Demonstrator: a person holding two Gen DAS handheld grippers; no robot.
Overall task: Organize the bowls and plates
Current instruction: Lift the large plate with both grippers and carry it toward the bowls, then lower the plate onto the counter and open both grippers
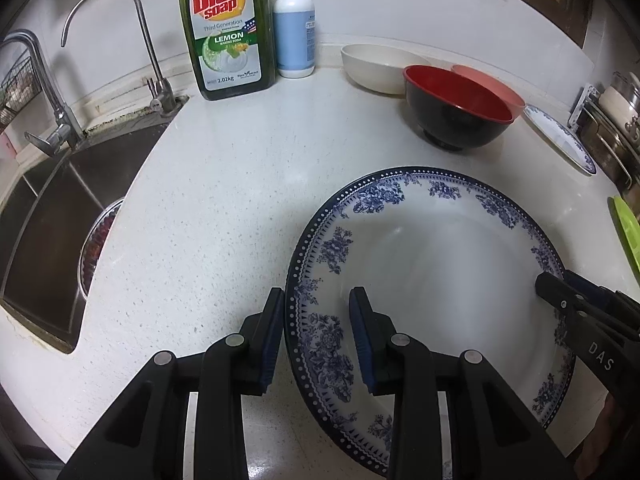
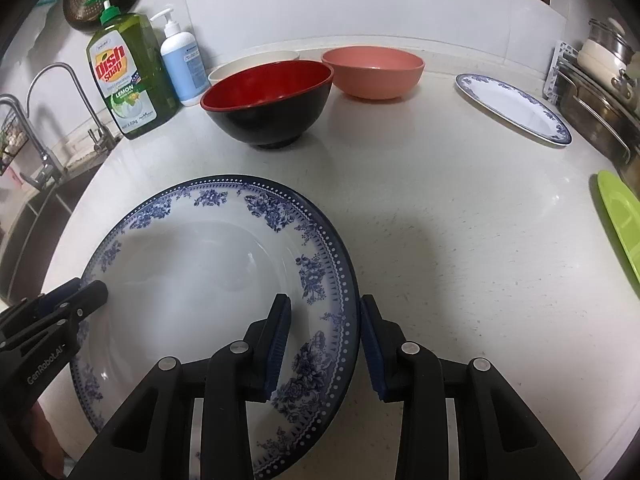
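Observation:
A large white plate with a blue floral rim (image 1: 440, 272) (image 2: 192, 280) is held low over the white counter between both grippers. My left gripper (image 1: 316, 300) is shut on its left rim, one pad outside and one inside. My right gripper (image 2: 324, 304) is shut on the opposite rim in the same way. Each gripper's tip shows in the other view, at the plate's far edge. Whether the plate rests on the counter I cannot tell. Behind it stand a red-and-black bowl (image 1: 456, 112) (image 2: 268, 100), a pink bowl (image 2: 372, 72) and a cream bowl (image 1: 376, 68). A smaller blue-rimmed plate (image 2: 512, 108) lies at the back right.
A steel sink (image 1: 48, 240) with taps sits at the left. A green dish soap bottle (image 1: 228, 28) and a white pump bottle (image 1: 294, 28) stand against the back wall. A green plate (image 2: 620, 216) lies at the right edge, with a rack of pots (image 2: 600, 92) behind it.

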